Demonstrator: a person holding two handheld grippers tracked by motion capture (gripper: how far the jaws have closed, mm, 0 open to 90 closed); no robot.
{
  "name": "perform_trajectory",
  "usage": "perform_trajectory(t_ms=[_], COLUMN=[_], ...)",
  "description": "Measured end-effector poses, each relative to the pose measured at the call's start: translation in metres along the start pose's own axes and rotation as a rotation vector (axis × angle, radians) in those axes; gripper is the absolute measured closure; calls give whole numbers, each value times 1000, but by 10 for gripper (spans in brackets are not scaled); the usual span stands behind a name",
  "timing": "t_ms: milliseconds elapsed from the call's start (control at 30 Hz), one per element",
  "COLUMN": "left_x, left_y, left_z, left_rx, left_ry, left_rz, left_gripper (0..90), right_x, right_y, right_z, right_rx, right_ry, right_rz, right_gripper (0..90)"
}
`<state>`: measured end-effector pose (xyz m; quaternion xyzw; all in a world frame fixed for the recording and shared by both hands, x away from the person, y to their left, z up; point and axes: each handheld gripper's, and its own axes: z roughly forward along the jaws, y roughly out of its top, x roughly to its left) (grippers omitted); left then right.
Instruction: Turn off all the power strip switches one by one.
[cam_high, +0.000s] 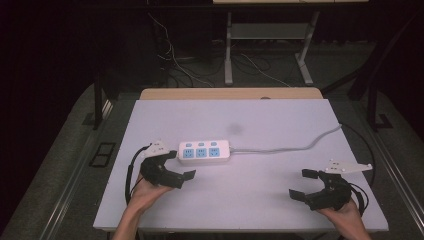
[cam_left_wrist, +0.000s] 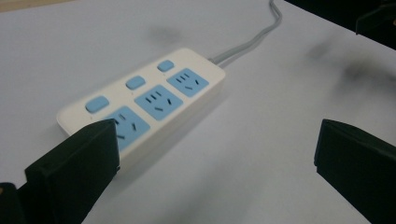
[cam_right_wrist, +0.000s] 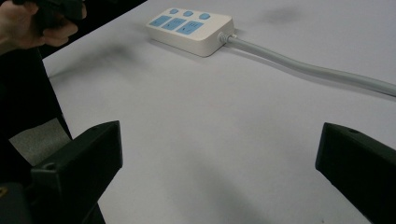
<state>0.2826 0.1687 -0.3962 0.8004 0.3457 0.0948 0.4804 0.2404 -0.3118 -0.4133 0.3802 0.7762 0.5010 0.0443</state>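
Just short of its mark, the left gripper (cam_high: 176, 169) hangs with its black jaws spread wide and nothing between them, beside the near left end of the cream plastic power strip with 3 pale blue sockets and 3 blue switch buttons (cam_high: 205, 151). From the left gripper view, that strip (cam_left_wrist: 144, 105) lies flat on the white tabletop (cam_left_wrist: 243, 154), one jaw partly covering its nearest socket, no contact visible. Its grey round cable (cam_high: 295, 146) trails right across the table (cam_high: 250, 200) and off the far right edge. Well apart at the near right, the right gripper (cam_high: 302, 184) also stands wide open and empty, low over bare surface, with the strip (cam_right_wrist: 189, 29) far ahead in the right gripper view.

By these frames the step in hand appears to be the left gripper's approach to the strip; nothing is plugged in and no switch looks pressed. The next move likely calls for a short advance toward the strip's near end, jaws lined up across its body or set on a button before closing, with care not to shove the light strip sideways.
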Motion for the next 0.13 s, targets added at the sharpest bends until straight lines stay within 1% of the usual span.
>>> perform_trajectory(t_ms=[67, 133], left_x=[-3, -5], left_y=[-7, -12], left_z=[-2, -3], left_rx=[-16, -19], left_ry=[7, 5], left_rz=[-4, -6], left_gripper=[0, 0], right_x=[0, 0], right_y=[0, 0], right_z=[0, 0], right_rx=[0, 1], right_ry=[0, 0], right_rz=[-1, 0], right_gripper=[4, 4])
